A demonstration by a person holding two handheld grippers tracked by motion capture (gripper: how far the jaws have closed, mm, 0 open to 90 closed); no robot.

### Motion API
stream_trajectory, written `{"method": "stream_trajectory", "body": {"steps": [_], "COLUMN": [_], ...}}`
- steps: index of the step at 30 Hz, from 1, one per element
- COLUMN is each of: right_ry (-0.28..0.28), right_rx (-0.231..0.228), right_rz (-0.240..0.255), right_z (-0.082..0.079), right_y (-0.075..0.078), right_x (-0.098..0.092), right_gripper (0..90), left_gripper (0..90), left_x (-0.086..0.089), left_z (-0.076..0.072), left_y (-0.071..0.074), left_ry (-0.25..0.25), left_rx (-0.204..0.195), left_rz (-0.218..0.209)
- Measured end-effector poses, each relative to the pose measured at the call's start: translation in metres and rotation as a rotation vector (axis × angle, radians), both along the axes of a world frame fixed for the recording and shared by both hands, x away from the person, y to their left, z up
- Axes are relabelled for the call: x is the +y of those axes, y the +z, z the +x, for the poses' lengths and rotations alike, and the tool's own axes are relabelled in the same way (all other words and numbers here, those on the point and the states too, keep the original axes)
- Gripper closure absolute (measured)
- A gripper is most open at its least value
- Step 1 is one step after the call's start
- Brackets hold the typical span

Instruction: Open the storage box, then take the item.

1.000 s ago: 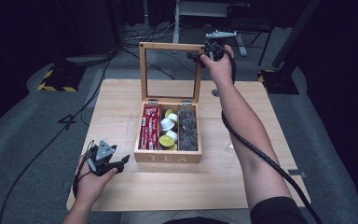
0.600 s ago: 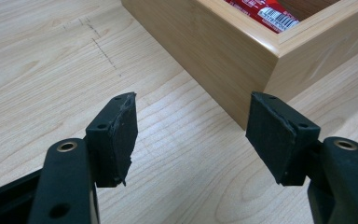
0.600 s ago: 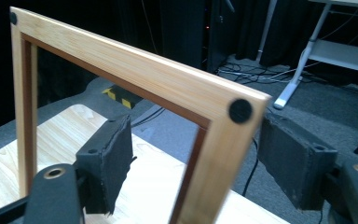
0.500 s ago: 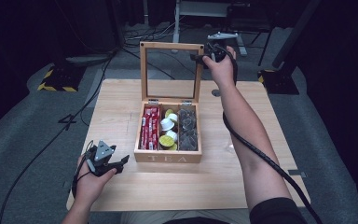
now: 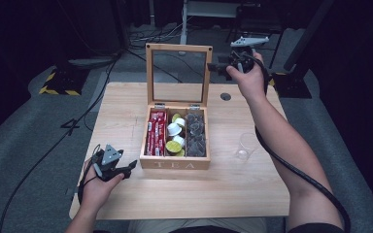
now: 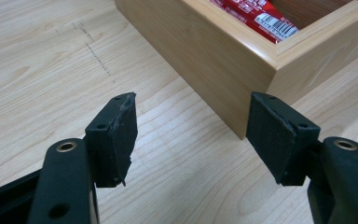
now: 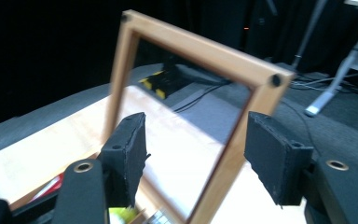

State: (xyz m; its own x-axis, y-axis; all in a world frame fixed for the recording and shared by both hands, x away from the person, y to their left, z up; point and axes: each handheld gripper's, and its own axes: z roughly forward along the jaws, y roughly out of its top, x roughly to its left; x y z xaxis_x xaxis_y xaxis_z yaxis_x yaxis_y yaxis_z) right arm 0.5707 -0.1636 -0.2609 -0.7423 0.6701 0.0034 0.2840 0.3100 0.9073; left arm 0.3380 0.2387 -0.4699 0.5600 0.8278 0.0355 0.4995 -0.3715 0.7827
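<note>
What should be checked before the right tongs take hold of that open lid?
1. Lid stands upright on the tea box: ok.
2. Right tongs gripping the lid: not ok. They have just been closing, with the lid's side rail between them, but the pads are not pressing on it.
3. Left tongs open, empty, beside the box: ok.
4. Red packets and capsules below the rim: cannot tell.
5. Glass stands apart from the box: ok.
</note>
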Motion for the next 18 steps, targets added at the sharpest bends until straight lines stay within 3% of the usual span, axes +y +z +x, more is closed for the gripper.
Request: {"method": "stream_trajectory", "body": {"steps": [4, 5, 9, 18], "right_ry": [0.06, 0.093, 0.156, 0.226], "right_rx": [0.002, 0.006, 0.038, 0.107], "right_rz": [-0.011, -0.029, -0.055, -0.123], "right_z": [-0.021, -0.034, -0.054, -0.079], "right_y": [-0.003, -0.008, -0.026, -0.067], "right_x": [0.002, 0.003, 0.007, 0.019], "right_gripper": [38.7, 37.3, 36.5, 37.4], "left_gripper": [34.4, 34.3, 34.0, 31.4], "left_x": [-0.002, -0.002, 0.0, 0.003], "left_z": [0.001, 0.001, -0.001, -0.001], "left_y": [-0.001, -0.002, -0.002, -0.01], "left_ry": [-0.013, -0.006, -0.002, -0.005], "left_rx": [0.007, 0.01, 0.008, 0.039], "left_rz": [0.013, 0.0, 0.002, 0.013]}}
